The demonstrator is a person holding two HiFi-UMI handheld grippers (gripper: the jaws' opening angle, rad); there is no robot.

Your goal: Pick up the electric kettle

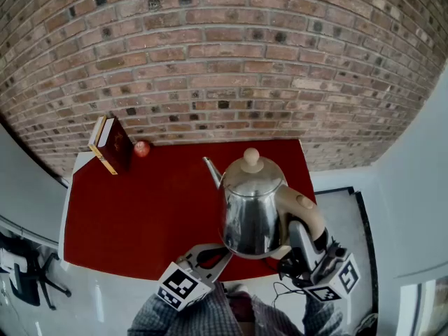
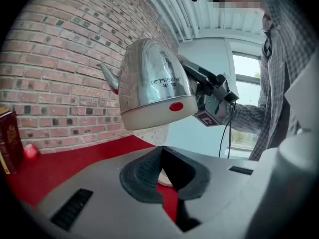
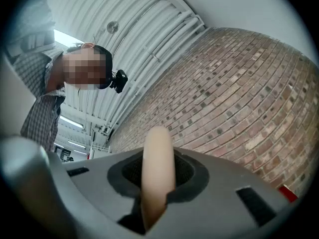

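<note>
Red cloth covers the table [image 1: 140,201], which stands against a rough brick wall [image 1: 224,61]. At far left a dark red hardback book [image 1: 112,144] with gilt edges stands upright, and a small glossy red ball [image 1: 142,148] lies just beside it.

Left gripper [image 1: 215,255]: grey body, black ribbed pads. The jaws stand slightly apart with nothing between them, and they point at the kettle from below.

Electric kettle [image 1: 252,215]: a polished steel dome with a thin curved spout [image 1: 212,171], a beige knob [image 1: 250,159] on the lid, a beige base band with a round red indicator [image 2: 176,106], and a smooth beige handle [image 1: 302,205]. Small dark print on the steel reads roughly "PESK"; the rest is illegible. The kettle hangs clear of the table, above its near right part.

Right gripper [image 3: 157,180]: its jaws are clamped on the handle.
</note>
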